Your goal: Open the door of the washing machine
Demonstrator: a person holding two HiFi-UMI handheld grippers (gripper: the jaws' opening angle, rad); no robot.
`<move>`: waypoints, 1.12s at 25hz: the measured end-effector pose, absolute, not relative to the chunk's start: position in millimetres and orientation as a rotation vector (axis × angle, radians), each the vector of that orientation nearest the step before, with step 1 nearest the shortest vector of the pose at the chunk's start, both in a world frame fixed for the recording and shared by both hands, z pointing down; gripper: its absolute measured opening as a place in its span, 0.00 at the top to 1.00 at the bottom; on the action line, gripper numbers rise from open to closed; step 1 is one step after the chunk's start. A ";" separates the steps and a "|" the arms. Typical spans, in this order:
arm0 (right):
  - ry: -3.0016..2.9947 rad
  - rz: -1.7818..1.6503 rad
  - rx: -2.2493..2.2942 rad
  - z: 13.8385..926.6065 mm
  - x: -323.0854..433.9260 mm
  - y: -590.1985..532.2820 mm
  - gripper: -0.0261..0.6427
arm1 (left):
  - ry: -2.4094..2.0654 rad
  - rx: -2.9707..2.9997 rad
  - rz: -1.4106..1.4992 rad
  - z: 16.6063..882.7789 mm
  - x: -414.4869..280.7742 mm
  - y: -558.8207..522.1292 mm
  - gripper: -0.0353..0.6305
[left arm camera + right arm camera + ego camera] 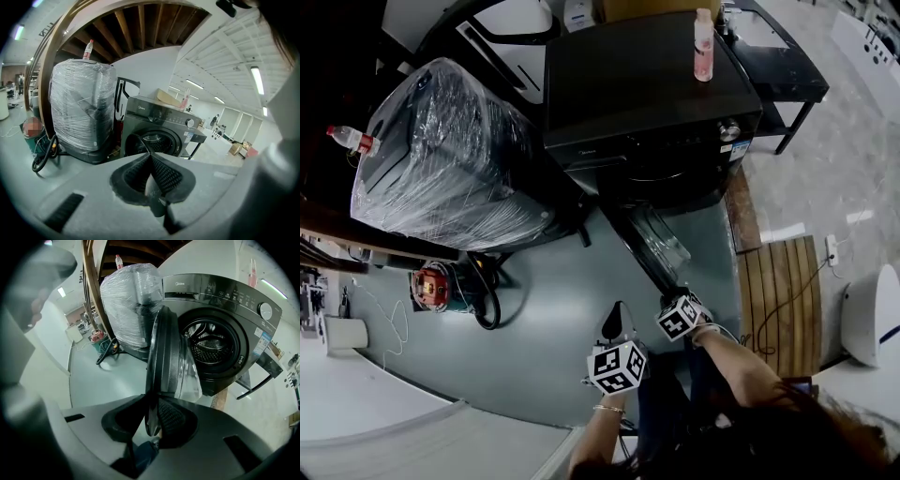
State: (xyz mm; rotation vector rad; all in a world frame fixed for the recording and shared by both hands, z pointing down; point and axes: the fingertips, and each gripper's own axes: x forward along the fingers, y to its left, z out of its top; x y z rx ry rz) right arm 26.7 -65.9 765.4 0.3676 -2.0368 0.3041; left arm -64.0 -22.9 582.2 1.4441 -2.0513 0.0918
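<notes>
- Head view: the dark grey front-loading washing machine (pixel 647 84) stands ahead of both tongs. Its round, glass-bowled door (pixel 654 239) hangs swung out, its free edge at the right gripper (pixel 671 293). The left gripper (pixel 615 325) is just beside.
- Left gripper view: jaws closed together, empty; machine ahead.
- Right gripper view: jaws partly apart, the door's rim between them, not clamped.

Evenly bright under long white ceiling strip lamps (pixel 257 79); heavy fisheye bending, black vignetted corners, blurred foreground.
</notes>
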 end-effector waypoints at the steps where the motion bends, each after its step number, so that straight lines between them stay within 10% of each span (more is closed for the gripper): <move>1: -2.035 0.308 0.370 766.1 23.6 -61.9 0.84 | -2.051 1.442 0.090 583.2 -67.3 -18.9 0.93; 28: -2.017 0.391 0.510 776.7 -50.7 14.2 0.82 | -2.046 1.482 0.052 590.8 -150.9 91.2 0.93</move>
